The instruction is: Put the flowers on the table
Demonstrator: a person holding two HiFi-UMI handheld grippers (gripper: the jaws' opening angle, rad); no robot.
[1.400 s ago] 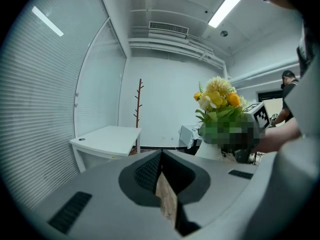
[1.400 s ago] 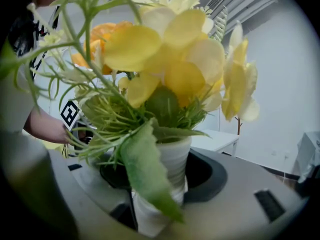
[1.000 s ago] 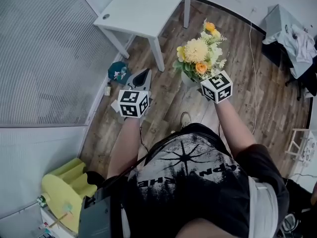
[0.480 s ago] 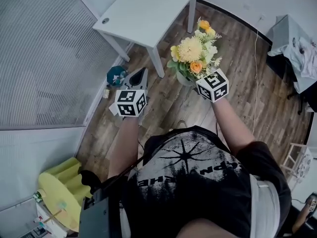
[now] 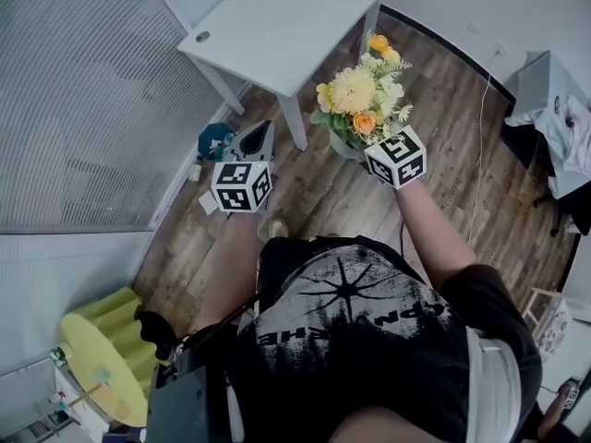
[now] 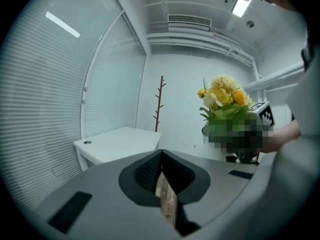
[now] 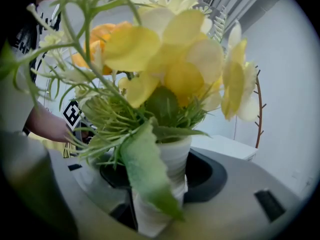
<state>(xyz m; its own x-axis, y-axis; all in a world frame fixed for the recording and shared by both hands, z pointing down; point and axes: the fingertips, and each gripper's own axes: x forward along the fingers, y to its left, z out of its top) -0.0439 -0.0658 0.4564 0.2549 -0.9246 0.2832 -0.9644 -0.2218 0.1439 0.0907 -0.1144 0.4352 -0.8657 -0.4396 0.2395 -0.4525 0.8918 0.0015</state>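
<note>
A bunch of yellow, orange and white flowers (image 5: 358, 95) stands in a white ribbed vase (image 7: 172, 164). My right gripper (image 7: 165, 189) is shut on the vase and holds it upright in the air, above the wood floor, just off the near right corner of the white table (image 5: 277, 26). In the head view its marker cube (image 5: 395, 157) shows below the blooms and its jaws are hidden by the leaves. My left gripper (image 5: 255, 142) is shut and holds nothing. It hovers near the table's front leg. The left gripper view shows the flowers (image 6: 222, 96) at the right and the table (image 6: 117, 141) at the left.
Window blinds (image 5: 83, 109) fill the left side. On the floor by the table leg lies a teal object (image 5: 214, 139). A yellow lamp-like thing (image 5: 97, 358) is at the lower left, and a grey unit with clothes (image 5: 554, 109) at the right. A bare coat stand (image 6: 159, 101) stands by the far wall.
The person has stepped towards the table, which now lies nearer in the head view. Both grippers have kept their height and the vase has stayed in the right one.
</note>
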